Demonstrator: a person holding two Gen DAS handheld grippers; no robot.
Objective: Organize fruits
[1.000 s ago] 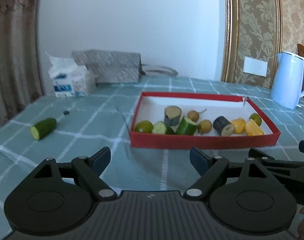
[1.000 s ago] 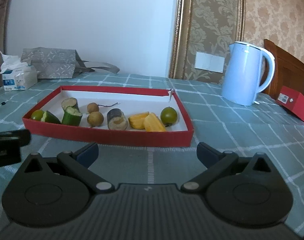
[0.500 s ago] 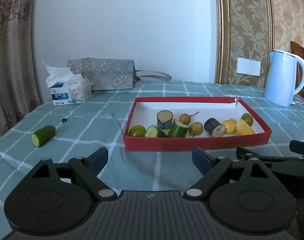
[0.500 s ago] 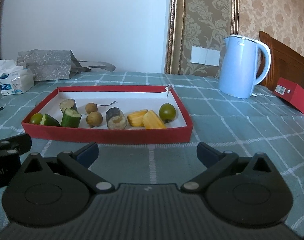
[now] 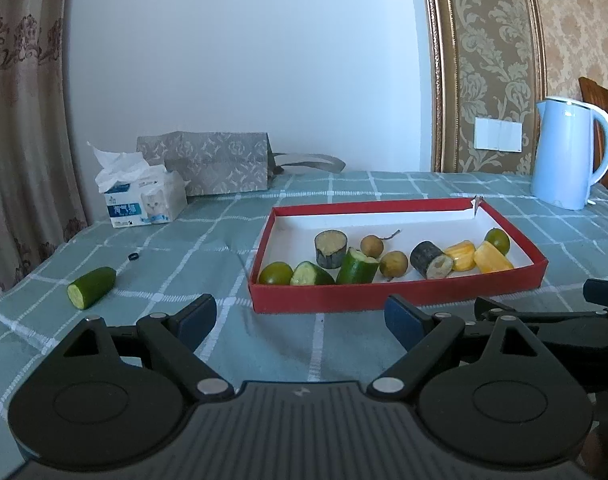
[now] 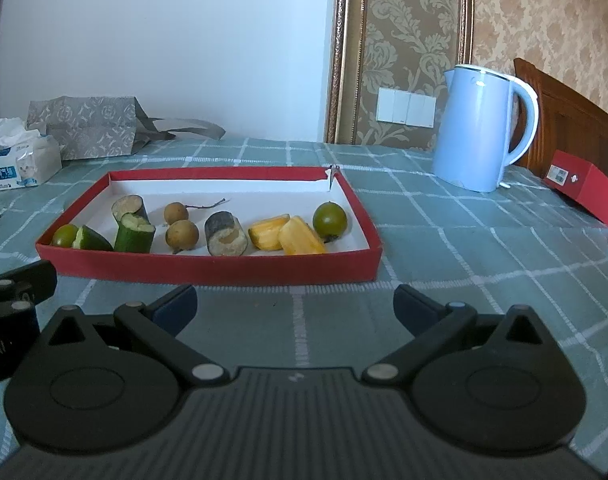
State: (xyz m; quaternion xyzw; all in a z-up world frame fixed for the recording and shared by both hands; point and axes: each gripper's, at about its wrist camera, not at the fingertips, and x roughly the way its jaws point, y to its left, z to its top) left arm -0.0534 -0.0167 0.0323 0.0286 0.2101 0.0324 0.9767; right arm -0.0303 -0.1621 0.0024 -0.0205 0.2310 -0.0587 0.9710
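A red tray [image 5: 396, 302] [image 6: 208, 270] with a white floor holds several pieces: green limes, cucumber chunks [image 5: 357, 266], two brown longans, dark sugarcane stubs [image 6: 225, 234] and yellow jackfruit pieces [image 6: 300, 236]. A loose cucumber piece [image 5: 91, 287] lies on the cloth left of the tray. My left gripper [image 5: 300, 320] is open and empty, in front of the tray's near wall. My right gripper [image 6: 295, 304] is open and empty, also in front of the tray. Each gripper shows at the edge of the other's view.
A tissue box [image 5: 144, 200] and a grey paper bag [image 5: 208, 164] stand at the back left. A light blue kettle [image 6: 480, 128] stands back right, with a red box [image 6: 584, 188] and a wooden chair beyond. A small black ring [image 5: 133, 257] lies near the loose cucumber.
Both views have tilted up and pulled back slightly from the tray. The fruit has not moved and both grippers stay open.
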